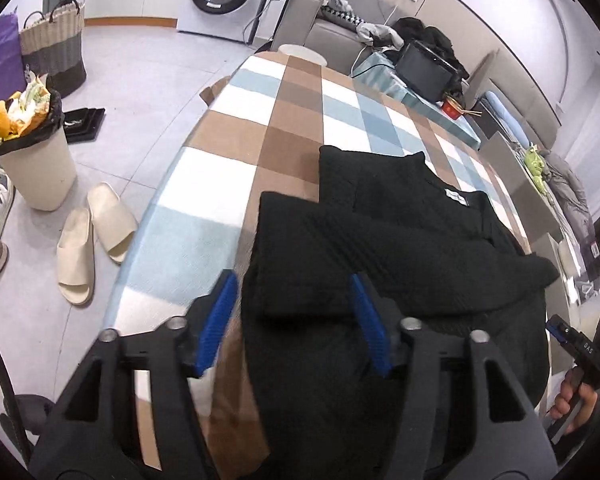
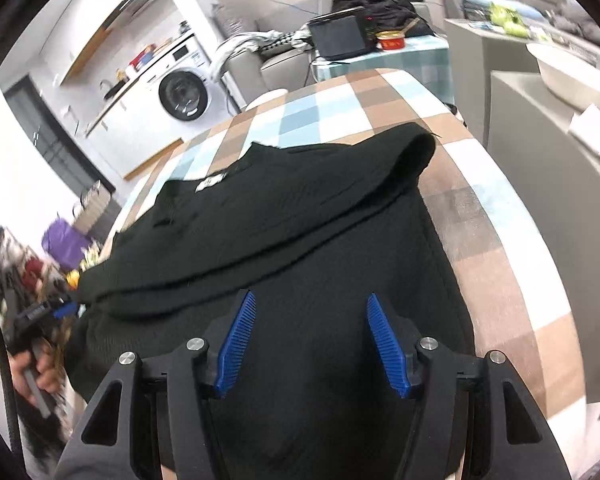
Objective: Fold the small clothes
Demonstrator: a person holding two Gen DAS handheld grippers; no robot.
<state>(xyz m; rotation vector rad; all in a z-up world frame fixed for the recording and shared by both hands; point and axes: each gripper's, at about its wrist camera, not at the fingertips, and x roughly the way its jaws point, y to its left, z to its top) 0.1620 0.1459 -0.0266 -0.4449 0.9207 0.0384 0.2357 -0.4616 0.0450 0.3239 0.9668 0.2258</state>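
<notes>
A checked blue, brown and white cloth [image 1: 228, 140] covers the table; on it lies the black garment [image 1: 400, 240], sleeves folded across its body, white label [image 1: 456, 195] near the collar; over the garment's near edge the left gripper [image 1: 294, 320] hangs released, empty; the right gripper [image 2: 311, 338] likewise spread, empty.

The black sweater [image 1: 400, 240] is matt ribbed knit cloth with a white woven label [image 1: 456, 195]. Under it the checked tablecloth [image 1: 228, 140] looks soft and slightly fuzzy. Each gripper's 2 blue pads [image 2: 236, 344] are ridged plastic on matt black plastic arms, with shiny metal pins [image 2: 195, 344].
</notes>
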